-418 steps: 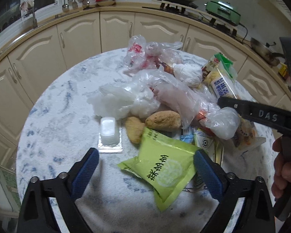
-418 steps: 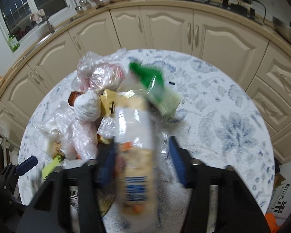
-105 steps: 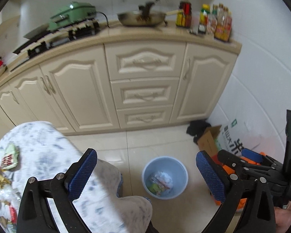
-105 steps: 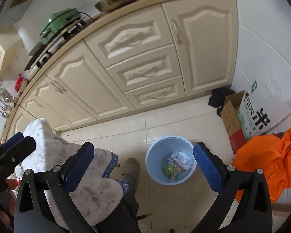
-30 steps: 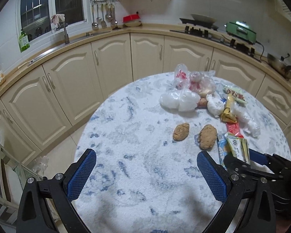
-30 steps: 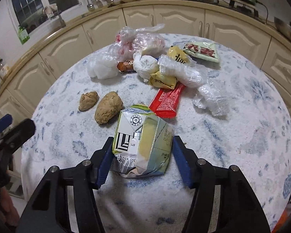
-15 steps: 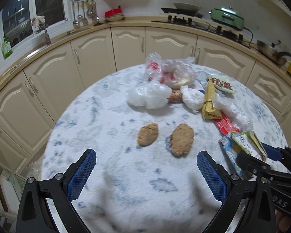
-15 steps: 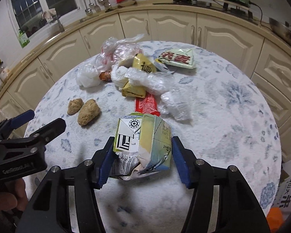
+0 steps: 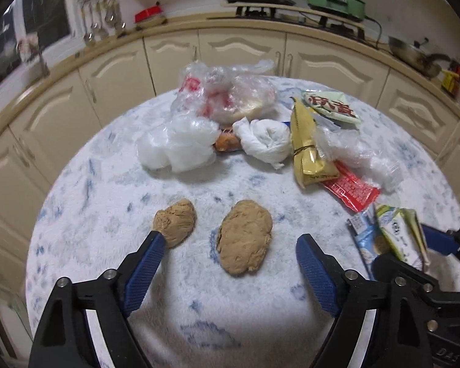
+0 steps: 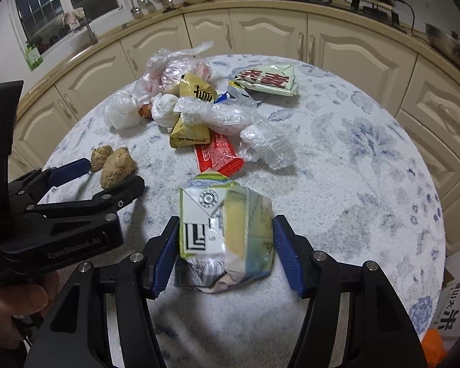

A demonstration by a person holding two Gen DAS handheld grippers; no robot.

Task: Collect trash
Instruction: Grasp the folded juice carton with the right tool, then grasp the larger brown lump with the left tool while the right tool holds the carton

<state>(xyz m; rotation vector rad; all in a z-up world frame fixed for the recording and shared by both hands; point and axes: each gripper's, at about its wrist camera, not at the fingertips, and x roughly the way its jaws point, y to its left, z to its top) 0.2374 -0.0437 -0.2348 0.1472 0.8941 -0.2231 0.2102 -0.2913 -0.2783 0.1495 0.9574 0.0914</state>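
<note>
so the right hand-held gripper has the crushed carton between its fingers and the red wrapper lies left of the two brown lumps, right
Not quite. The right hand-held gripper does have the crushed carton between its fingers, but the red wrapper lies right of the two brown lumps, as the right wrist view shows.

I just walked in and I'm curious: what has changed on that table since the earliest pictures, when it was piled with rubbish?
The green snack packet, the small white tub and several bags are gone. The left gripper has come down around the larger brown lump, jaws closing but not yet touching. The right gripper holds the crushed carton, jaws easing open. The two lumps and the bag heap stayed on the table.
</note>
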